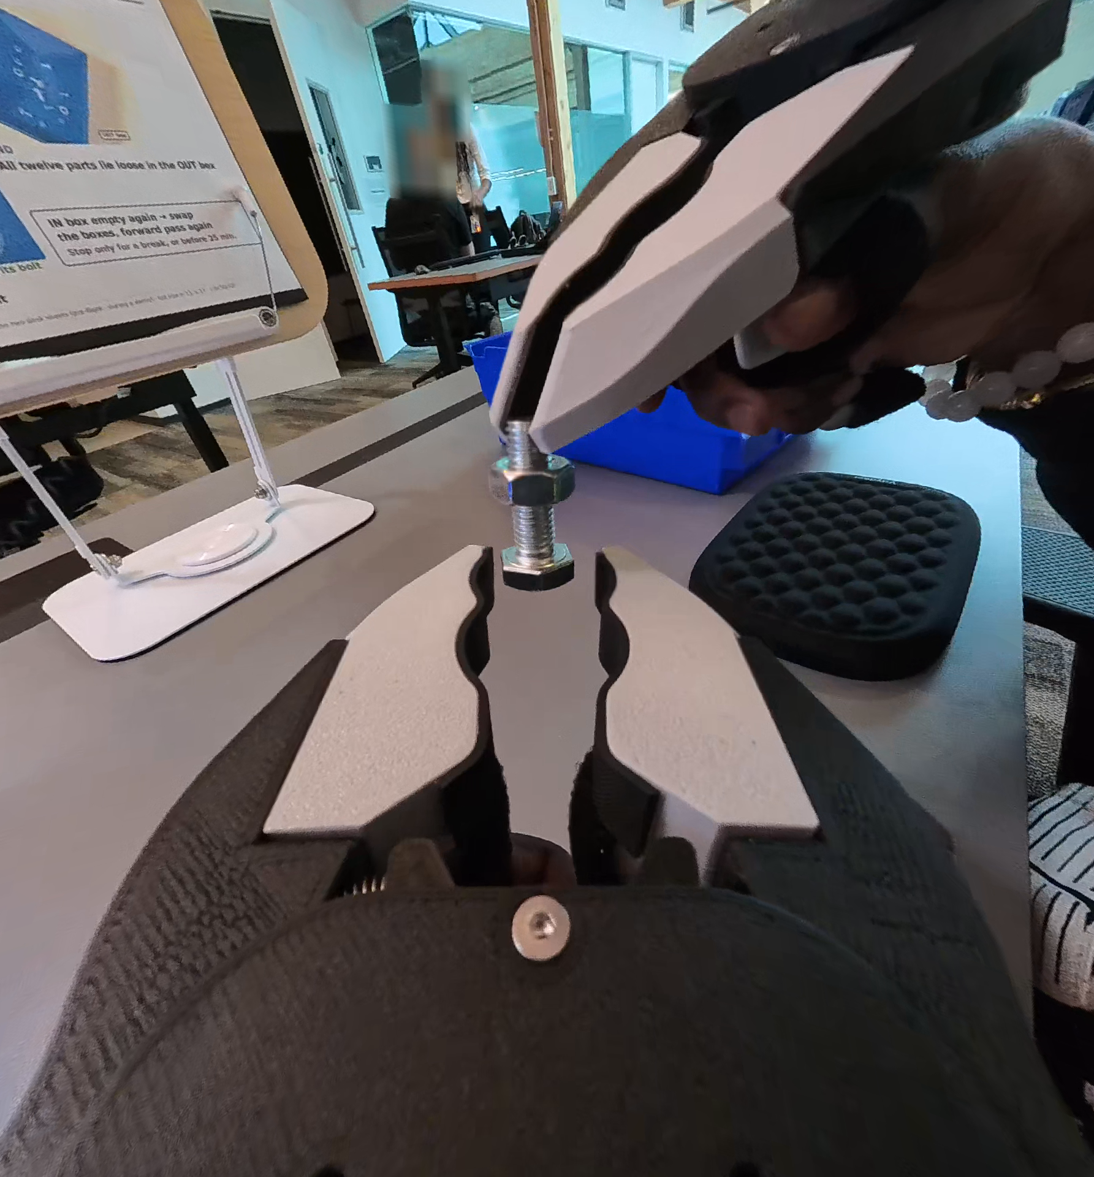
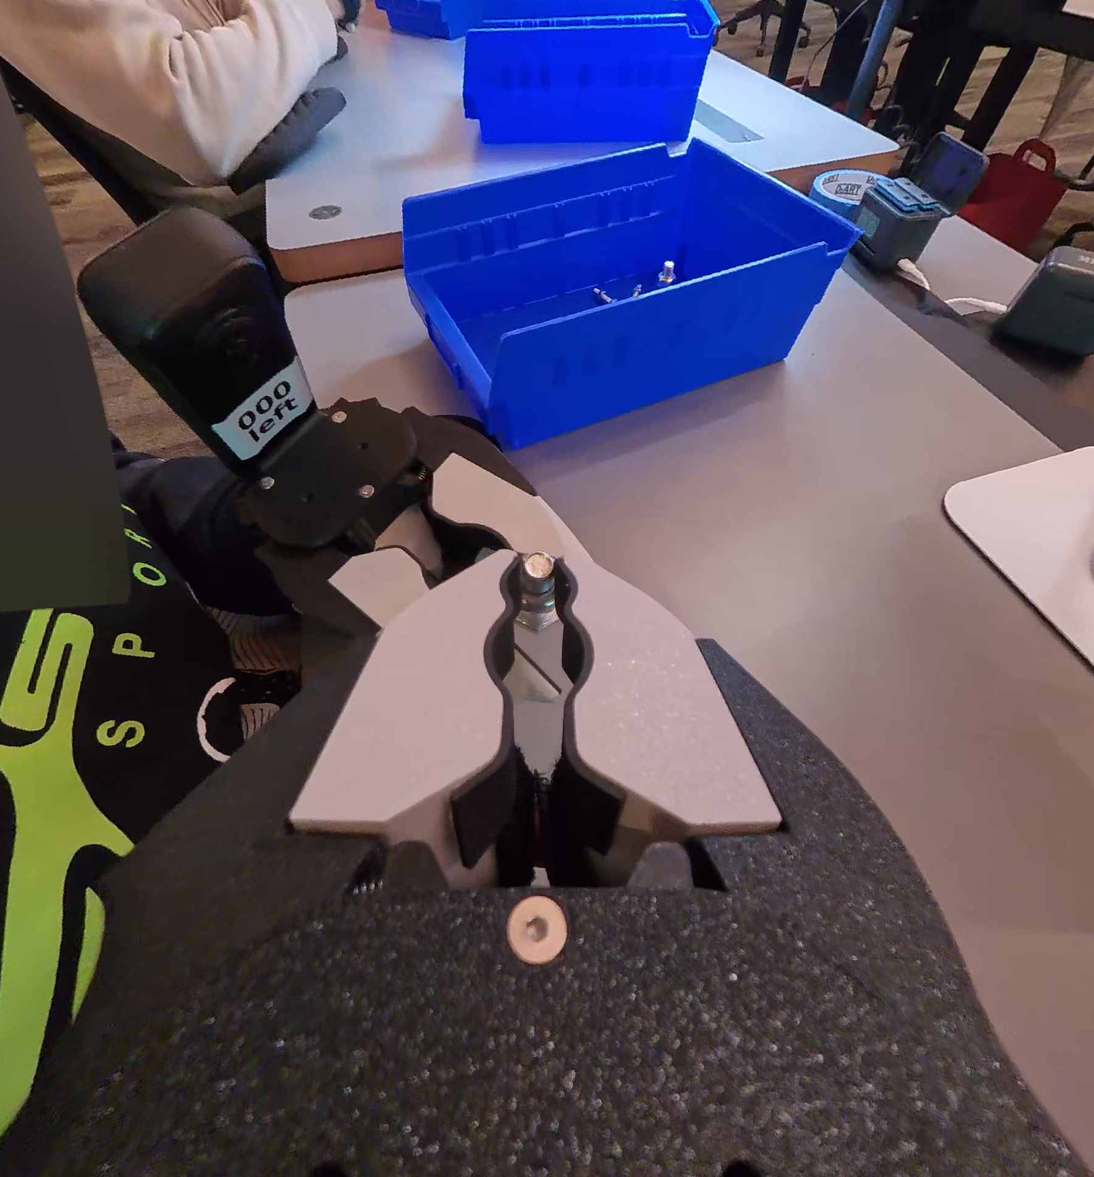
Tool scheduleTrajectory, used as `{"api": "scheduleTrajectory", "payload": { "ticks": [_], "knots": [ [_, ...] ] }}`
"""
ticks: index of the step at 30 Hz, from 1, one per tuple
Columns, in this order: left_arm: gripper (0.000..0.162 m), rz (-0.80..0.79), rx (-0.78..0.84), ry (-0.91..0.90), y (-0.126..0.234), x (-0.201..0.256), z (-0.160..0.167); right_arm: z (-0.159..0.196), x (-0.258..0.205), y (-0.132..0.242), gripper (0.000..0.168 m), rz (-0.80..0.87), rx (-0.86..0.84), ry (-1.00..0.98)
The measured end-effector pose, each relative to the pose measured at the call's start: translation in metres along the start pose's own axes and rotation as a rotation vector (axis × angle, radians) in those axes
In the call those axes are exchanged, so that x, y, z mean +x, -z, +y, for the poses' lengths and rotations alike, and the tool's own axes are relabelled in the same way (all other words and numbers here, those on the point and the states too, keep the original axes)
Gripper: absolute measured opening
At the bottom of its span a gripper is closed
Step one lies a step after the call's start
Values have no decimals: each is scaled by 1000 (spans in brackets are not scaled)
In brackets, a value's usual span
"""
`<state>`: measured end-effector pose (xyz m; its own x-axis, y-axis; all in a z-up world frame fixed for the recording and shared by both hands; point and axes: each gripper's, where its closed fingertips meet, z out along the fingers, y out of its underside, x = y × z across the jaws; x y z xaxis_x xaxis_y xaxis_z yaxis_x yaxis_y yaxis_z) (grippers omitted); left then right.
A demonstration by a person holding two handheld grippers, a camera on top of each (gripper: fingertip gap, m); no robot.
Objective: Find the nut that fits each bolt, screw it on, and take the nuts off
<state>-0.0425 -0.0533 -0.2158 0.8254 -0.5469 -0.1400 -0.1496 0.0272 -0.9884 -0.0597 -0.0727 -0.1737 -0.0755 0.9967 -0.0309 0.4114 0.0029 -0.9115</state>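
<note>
Two grippers met over one bolt (image 1: pixel 536 509) in the left wrist view. It stood upright with its hex head down, just above the grey table (image 1: pixel 149 732), and a nut (image 1: pixel 533 481) sat partway along its thread. The right gripper (image 1: pixel 522 420) came down from the upper right, its jaws pinching the threaded tip. The left gripper (image 1: pixel 541 567) lay low in front, jaws spread to either side of the bolt head and touching nothing. A black dimpled pad (image 1: pixel 837 573) rested on the table to the right, with a blue bin (image 1: pixel 678 452) behind the bolt. A white stand (image 1: pixel 206 560) holding an instruction board stood at the left.

From the right wrist view, the right gripper (image 2: pixel 536 583) had its jaws closed on the bolt (image 2: pixel 536 567) near their tips, the nut (image 2: pixel 534 616) just below the grip. The left gripper (image 2: pixel 429 528) sat close to the left, under a black camera housing. An open blue bin (image 2: pixel 595 395) beyond held a few small metal fasteners (image 2: pixel 633 286). A second blue bin (image 2: pixel 582 83) stood farther back.
</note>
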Motion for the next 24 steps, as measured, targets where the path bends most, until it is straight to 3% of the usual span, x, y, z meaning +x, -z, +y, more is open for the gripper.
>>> {"api": "scheduleTrajectory", "payload": {
  "ticks": [16,17,21,24],
  "knots": [
    [19,-9,-7,-1,-2,-2,2,0,0,-1,10,12,42,-15],
    [19,22,11,28,-2,1,0,-2,-1,0,12,8,75,-5],
    [18,146,71,167,2,7,-6,-6,-1,7,50,-4,257,-8],
    [18,201,90,198,6,12,-8,1,-1,3,61,-10,351,-51]
  ]
}}
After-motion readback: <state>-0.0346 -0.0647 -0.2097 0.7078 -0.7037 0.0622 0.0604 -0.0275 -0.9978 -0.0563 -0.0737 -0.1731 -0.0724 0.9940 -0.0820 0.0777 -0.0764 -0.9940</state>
